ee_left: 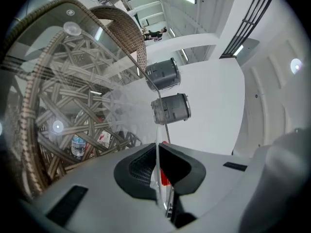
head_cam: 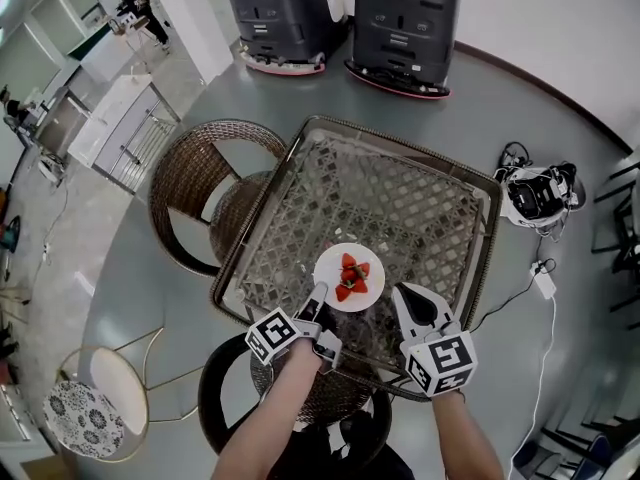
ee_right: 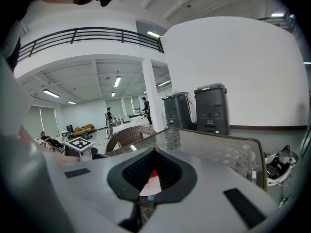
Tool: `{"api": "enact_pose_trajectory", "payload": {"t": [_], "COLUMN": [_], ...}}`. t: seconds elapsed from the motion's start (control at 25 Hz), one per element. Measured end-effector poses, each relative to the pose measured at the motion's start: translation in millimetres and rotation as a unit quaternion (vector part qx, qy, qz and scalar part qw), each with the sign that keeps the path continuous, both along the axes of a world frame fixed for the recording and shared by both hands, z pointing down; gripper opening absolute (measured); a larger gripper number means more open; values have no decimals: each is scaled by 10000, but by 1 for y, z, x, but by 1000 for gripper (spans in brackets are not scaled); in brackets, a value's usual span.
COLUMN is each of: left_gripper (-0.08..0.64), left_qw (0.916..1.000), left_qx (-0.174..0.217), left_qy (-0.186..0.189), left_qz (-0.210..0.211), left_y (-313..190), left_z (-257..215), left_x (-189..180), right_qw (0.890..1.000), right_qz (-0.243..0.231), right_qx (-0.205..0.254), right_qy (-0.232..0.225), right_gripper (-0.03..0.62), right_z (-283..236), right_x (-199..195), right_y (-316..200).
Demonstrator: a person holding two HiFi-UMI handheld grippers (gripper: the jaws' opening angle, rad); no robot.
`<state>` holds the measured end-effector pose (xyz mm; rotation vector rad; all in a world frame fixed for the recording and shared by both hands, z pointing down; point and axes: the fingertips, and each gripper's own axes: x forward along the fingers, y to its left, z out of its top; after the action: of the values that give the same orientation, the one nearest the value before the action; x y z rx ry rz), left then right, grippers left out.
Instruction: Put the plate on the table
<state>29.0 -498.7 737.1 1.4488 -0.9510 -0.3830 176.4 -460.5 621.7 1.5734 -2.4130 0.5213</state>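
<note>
A white plate (head_cam: 352,286) with cut strawberries (head_cam: 350,273) is over the near part of the glass-topped wicker table (head_cam: 400,193). Whether the plate rests on the glass, I cannot tell. My left gripper (head_cam: 319,295) is shut on the plate's near-left rim. In the left gripper view the rim (ee_left: 157,165) runs edge-on between the pads, with a strawberry (ee_left: 164,178) just behind it. My right gripper (head_cam: 402,294) is shut beside the plate's right edge and holds nothing. In the right gripper view the plate (ee_right: 147,188) shows just past the gripper (ee_right: 140,201).
A wicker chair (head_cam: 200,193) stands at the table's left and another chair (head_cam: 225,388) at its near side. Two dark grey machines (head_cam: 405,18) stand behind the table. A round patterned stool (head_cam: 85,418) is at lower left. Gear and cables (head_cam: 538,196) lie on the floor at right.
</note>
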Motion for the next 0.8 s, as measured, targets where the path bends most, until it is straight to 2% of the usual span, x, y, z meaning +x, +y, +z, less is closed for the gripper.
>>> {"api": "enact_pose_trajectory", "payload": {"t": [0.4, 0.8], "left_gripper": [18, 18], "left_qw": [9997, 9994], "left_qx": [-201, -223], "left_qy": [-114, -254], "left_qz": [20, 70], "left_y": [-11, -13], "left_z": [17, 22], "left_x": [14, 20], "right_qw": [9998, 9996], "right_qz": [75, 157], "right_qx": [-200, -222], "right_qy": [30, 1], "right_gripper": [5, 5], "right_z": [14, 21], "right_x": [15, 22], "right_y": [-3, -5]}}
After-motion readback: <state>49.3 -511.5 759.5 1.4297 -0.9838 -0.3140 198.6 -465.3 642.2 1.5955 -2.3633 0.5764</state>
